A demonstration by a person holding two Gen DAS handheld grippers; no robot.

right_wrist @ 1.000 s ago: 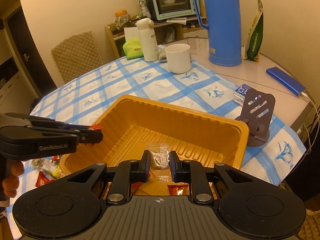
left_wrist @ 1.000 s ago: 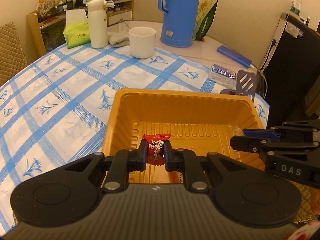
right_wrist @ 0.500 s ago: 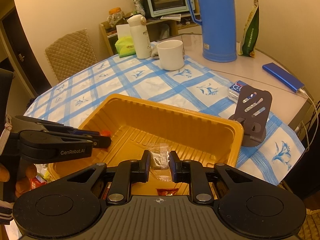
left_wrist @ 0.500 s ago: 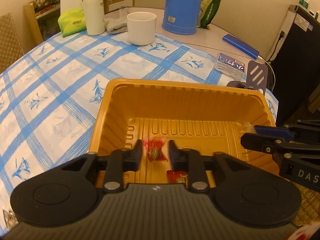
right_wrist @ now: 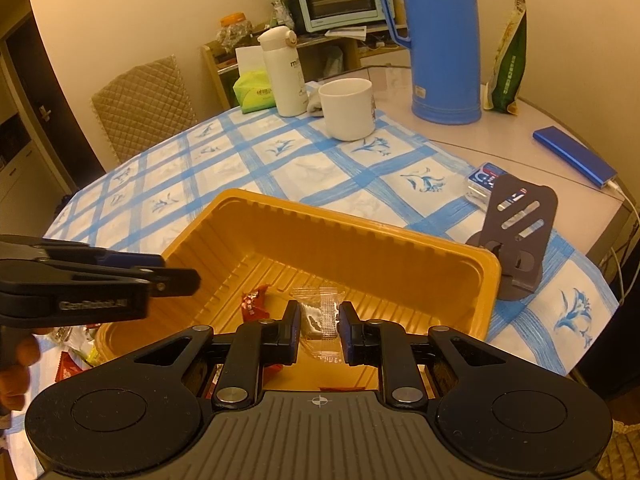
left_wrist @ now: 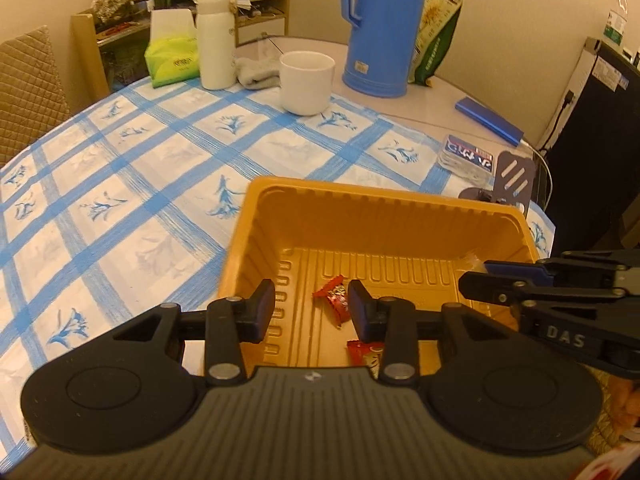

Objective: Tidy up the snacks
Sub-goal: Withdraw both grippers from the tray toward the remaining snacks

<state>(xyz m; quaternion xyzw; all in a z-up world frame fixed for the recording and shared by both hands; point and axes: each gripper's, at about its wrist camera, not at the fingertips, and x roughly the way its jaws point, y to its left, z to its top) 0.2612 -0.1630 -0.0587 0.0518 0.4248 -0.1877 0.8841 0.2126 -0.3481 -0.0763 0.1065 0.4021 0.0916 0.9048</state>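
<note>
On the blue-checked cloth surface (left_wrist: 120, 184), your left gripper (left_wrist: 312, 306) is opening over the orange plastic tray (left_wrist: 384, 204), red-wrapped candy (left_wrist: 334, 294) released inside; lower your right gripper (right_wrist: 319, 320), clamped on the clear-wrapped snack (right_wrist: 320, 312), before letting go.

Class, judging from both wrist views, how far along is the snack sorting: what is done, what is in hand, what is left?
Done: two red candies lie in the orange tray, one beneath the left gripper, whose jaws are opening with nothing pinched. In hand: the right gripper pinches a clear-wrapped snack above the tray, not yet released. Left: loose wrappers lie on the table beside the tray.
</note>
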